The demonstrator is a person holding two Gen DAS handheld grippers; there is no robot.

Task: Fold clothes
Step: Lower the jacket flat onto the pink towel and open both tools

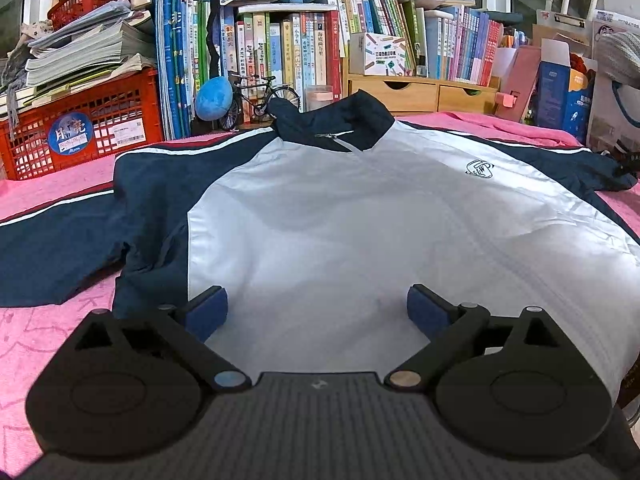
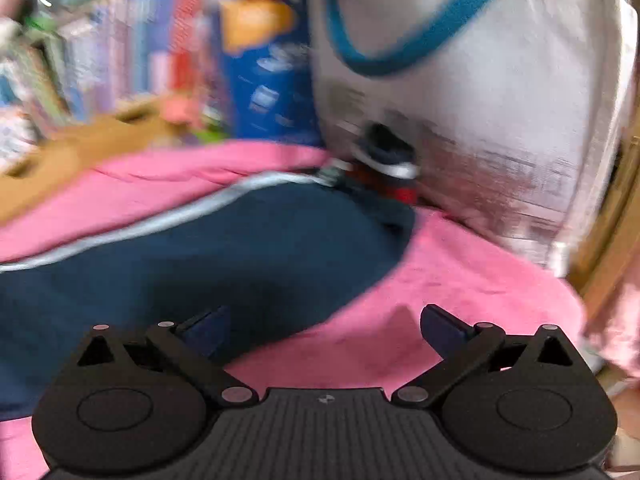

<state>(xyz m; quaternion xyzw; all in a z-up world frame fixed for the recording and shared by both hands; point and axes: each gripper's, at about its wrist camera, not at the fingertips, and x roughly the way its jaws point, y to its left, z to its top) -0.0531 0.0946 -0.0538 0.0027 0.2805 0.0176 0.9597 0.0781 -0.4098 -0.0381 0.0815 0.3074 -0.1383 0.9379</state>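
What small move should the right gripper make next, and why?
Probably ease forward and left onto the navy sleeve and close on its edge. The right gripper has its jaws open with nothing between them, and the jacket lies spread flat, unfolded, on the pink cover.

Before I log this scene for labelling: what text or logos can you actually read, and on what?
"S.T.W", roughly, inside a small crest on the jacket chest.
Large Chinese characters on the round blue sticker on the red crate; its smaller print is unreadable.
Book spines: Chinese titles, too small.
Right wrist view: blurred, nothing legible.
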